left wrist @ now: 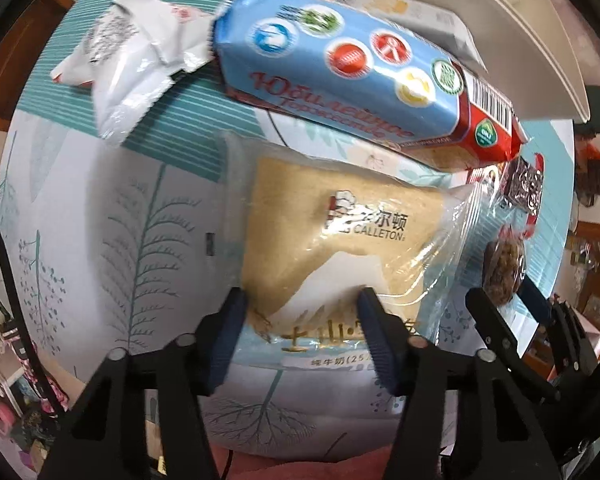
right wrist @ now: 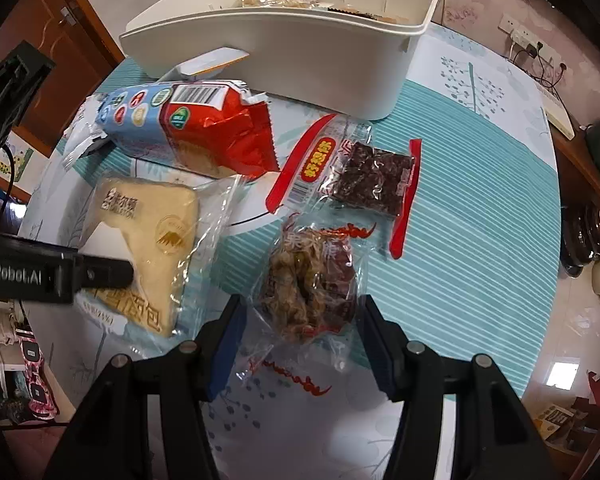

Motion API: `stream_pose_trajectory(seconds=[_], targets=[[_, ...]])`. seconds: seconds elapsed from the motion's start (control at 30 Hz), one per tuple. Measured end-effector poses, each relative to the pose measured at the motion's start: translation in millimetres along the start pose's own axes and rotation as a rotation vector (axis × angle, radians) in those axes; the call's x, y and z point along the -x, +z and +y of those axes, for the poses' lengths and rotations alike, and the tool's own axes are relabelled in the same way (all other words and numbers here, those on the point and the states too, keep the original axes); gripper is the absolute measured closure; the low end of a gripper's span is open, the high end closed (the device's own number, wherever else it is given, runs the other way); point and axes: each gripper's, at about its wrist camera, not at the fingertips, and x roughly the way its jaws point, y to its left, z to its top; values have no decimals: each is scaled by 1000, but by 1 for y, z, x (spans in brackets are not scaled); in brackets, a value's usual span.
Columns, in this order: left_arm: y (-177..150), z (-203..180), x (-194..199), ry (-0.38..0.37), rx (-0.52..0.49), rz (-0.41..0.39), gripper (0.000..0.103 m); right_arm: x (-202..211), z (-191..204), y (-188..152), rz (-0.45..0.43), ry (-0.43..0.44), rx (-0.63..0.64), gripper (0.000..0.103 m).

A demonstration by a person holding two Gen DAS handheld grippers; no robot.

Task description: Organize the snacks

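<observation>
Up close, triangular bread packet [left wrist: 332, 240], clear wrapper, between open fingers [left wrist: 228, 320].

Both wrist views look down, sharing bread packet [left wrist: 340, 248]

Bin [right wrist: 284, 52] contents mostly hidden behind its wall; only snack tops peek over. Biscuit pack [left wrist: 352, 76] covers a box [left wrist: 428, 20] behind it. Bread's [left wrist: 332, 248] lower label is blocked by the left gripper's fingers [left wrist: 228, 332]. White wrapper [left wrist: 128, 64] print is blurred, unreadable.
</observation>
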Motion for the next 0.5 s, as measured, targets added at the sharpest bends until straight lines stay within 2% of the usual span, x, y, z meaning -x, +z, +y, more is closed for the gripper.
stream_pose_trajectory(seconds=[0.1, 0.13, 0.17, 0.2, 0.5], targets=[[-2, 11, 6, 5, 19, -25, 67, 2, 1, 0, -6, -1, 0, 46], [-3, 16, 9, 6, 27, -36, 75, 3, 1, -1, -10, 0, 0, 46], [-5, 20, 10, 2, 31, -47, 90, 4, 1, -1, -13, 0, 1, 46], [-7, 22, 13, -5, 33, -62, 95, 6, 2, -2, -18, 1, 3, 46], [-19, 62, 25, -158, 114, -86, 96, 17, 6, -10, -54, 2, 30, 46]])
